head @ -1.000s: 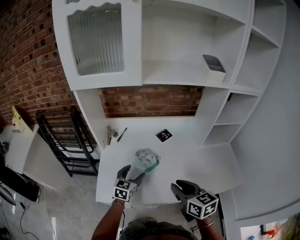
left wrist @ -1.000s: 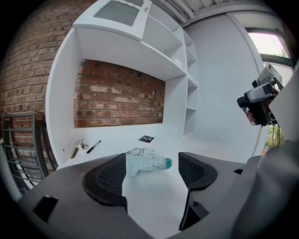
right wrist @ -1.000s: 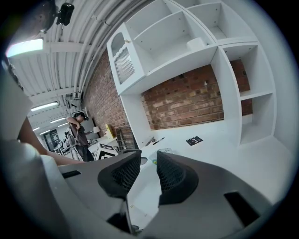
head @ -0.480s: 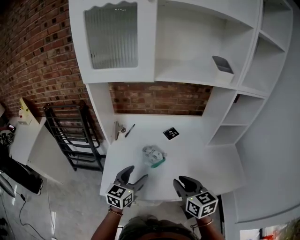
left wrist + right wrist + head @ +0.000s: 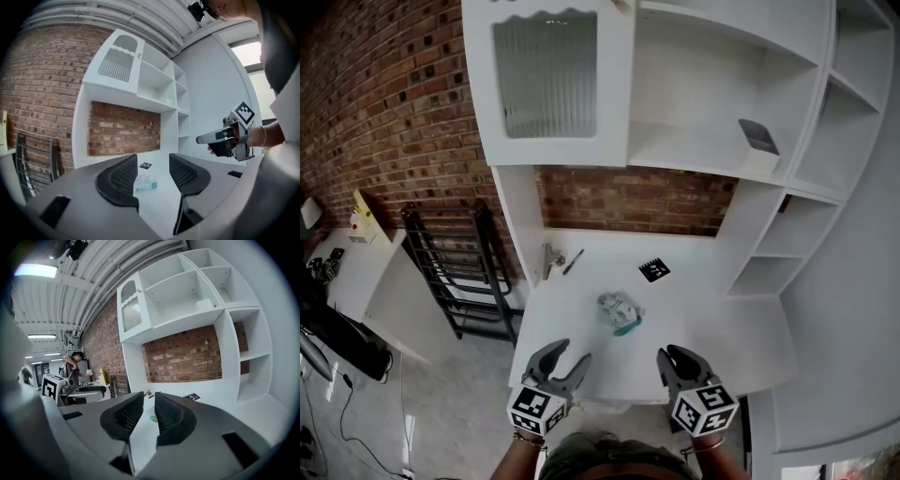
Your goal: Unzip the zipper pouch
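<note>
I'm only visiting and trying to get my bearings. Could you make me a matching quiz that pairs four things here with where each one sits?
Things:
1. zipper pouch
2. pen
3. grey box
4. black marker card

Places:
A. on the upper shelf
B. middle of the desk
C. desk, far left corner
D. desk, just beyond the pouch

Pairs: 1-B, 2-C, 3-A, 4-D

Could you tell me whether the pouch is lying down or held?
The pouch lies on the desk; the left gripper and right gripper are both clear of it.
</note>
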Motion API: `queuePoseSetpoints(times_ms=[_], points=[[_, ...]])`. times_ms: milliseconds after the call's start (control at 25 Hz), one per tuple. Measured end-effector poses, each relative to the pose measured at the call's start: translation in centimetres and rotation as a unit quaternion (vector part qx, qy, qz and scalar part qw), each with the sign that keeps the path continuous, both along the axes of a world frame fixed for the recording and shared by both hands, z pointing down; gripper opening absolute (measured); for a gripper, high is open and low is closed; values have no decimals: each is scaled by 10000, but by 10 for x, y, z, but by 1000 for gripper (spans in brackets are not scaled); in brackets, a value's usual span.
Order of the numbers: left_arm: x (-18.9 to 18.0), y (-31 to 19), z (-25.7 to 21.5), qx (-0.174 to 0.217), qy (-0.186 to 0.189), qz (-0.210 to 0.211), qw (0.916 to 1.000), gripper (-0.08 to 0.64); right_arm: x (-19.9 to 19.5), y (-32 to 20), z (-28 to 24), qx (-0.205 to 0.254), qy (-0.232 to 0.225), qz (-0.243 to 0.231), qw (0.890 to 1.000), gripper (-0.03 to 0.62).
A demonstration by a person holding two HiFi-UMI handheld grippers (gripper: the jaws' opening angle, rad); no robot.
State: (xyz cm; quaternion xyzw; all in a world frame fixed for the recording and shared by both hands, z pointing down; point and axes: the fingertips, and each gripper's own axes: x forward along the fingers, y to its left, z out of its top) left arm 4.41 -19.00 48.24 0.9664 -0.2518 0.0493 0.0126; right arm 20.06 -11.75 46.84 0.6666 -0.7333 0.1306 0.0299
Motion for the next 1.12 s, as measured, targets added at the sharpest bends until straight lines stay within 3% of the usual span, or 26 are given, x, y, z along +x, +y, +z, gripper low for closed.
queuePoseSetpoints(times_ms=[200, 400, 560, 880, 1120], points=[[-11, 2, -17, -150, 507, -161, 9985, 164, 2, 0, 0, 57, -6, 70, 10000, 64], [-14, 9, -21, -9, 405, -241, 9989, 108, 0, 2, -3, 191, -10, 80, 9998, 60], [-18, 9, -26, -27, 531, -414, 9977, 37, 0, 5, -4, 233, -5, 107, 9997, 54], [-19, 12, -29, -34, 547, -553, 9970, 5, 5, 10, 0, 233, -8, 148, 9996, 49], [-12, 23, -29, 114, 316, -497, 9982, 3, 5, 16, -2, 299, 55, 145, 9994, 30]])
